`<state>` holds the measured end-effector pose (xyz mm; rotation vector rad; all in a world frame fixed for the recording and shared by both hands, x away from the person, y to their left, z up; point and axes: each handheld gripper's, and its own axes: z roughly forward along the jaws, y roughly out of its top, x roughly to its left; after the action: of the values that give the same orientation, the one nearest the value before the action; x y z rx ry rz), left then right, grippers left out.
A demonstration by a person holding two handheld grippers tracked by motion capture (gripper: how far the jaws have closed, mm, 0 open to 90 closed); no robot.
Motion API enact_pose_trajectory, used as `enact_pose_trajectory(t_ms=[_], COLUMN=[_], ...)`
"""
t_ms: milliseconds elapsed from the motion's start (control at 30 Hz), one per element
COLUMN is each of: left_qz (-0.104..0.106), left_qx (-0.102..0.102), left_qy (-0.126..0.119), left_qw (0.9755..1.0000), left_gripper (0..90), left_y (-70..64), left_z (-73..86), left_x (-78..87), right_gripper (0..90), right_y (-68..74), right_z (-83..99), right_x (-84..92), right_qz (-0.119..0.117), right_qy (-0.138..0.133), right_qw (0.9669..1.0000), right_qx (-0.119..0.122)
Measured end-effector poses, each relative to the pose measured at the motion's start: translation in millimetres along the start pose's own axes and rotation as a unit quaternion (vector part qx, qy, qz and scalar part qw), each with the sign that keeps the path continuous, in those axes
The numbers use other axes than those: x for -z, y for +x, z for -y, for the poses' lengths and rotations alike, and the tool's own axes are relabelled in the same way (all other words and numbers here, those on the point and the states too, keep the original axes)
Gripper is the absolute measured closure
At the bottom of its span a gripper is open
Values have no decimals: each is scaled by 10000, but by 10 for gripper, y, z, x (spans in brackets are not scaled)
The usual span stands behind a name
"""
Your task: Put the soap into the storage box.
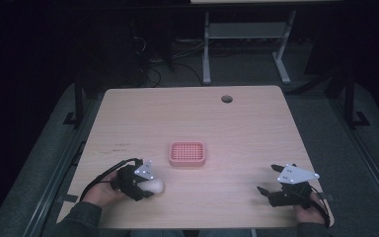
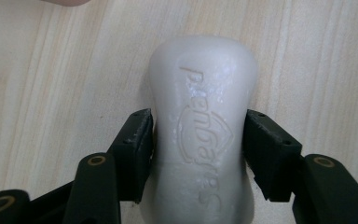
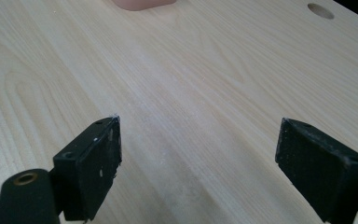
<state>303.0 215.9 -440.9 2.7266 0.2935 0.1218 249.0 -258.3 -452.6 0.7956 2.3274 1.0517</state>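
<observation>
Near edge, left side: left gripper (image 1: 145,190) lies low over the wooden table (image 1: 256,128), its jaws pinching a bar of white soap (image 1: 154,185). In the left gripper view both black pads (image 2: 137,144) sit flush against the bar's narrowed waist, one on each long side, with no gap on either side. The bar (image 2: 203,135) lies flat on the table, embossed lettering up.

Handling, as judged: the bar is solid and stiff, so it should not deform under the pads. Moderate weight for its size. Its surface is smooth, waxy and rounded, which makes it likely slippery; it could squirt out forward if squeezed hard or gripped off-centre. The waist is the sensible hold, since the flared ends on both sides resist sliding. The present grip looks well centred across the width. Edges may dent or chip if dropped.

Near edge, right side: right gripper (image 1: 271,186) rests on the table, well apart from the soap. In the right gripper view its jaws are spread wide with bare wood between the pads (image 3: 98,161); nothing held.

Mid-table: pink soap dish (image 1: 187,153) with a perforated floor, empty, just beyond the soap.

Far edge: round cable hole (image 1: 226,98) in the tabletop.

Count: soap bars 1; soap dishes 1; grippers 2; cable holes 1.
</observation>
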Motion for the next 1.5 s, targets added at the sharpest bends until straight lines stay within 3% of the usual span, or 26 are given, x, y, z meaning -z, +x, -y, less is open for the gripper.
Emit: enact_pose_trajectory(t_ms=[467,767,1233,1500], left_qz=[-103,-171,-238,-233], left_qx=[-32,99,90,11], left_qy=[52,-244,-482,-420], left_qw=[9999,9995,9985,9988], left_gripper=[495,496,495,495], left_y=[-40,-33,6,65], left_z=[-45,-24,-80,-186], left_x=[1,127,312,363], right_gripper=[136,136,136,136], right_y=[-8,-3,-20,-34], right_z=[4,22,66,76], right_x=[31,63,75,67], right_qz=[43,60,89,68], right_qy=[-82,-136,-106,-103], right_qw=[10000,9999,9995,9991], right_qx=[-17,-80,-281,-405])
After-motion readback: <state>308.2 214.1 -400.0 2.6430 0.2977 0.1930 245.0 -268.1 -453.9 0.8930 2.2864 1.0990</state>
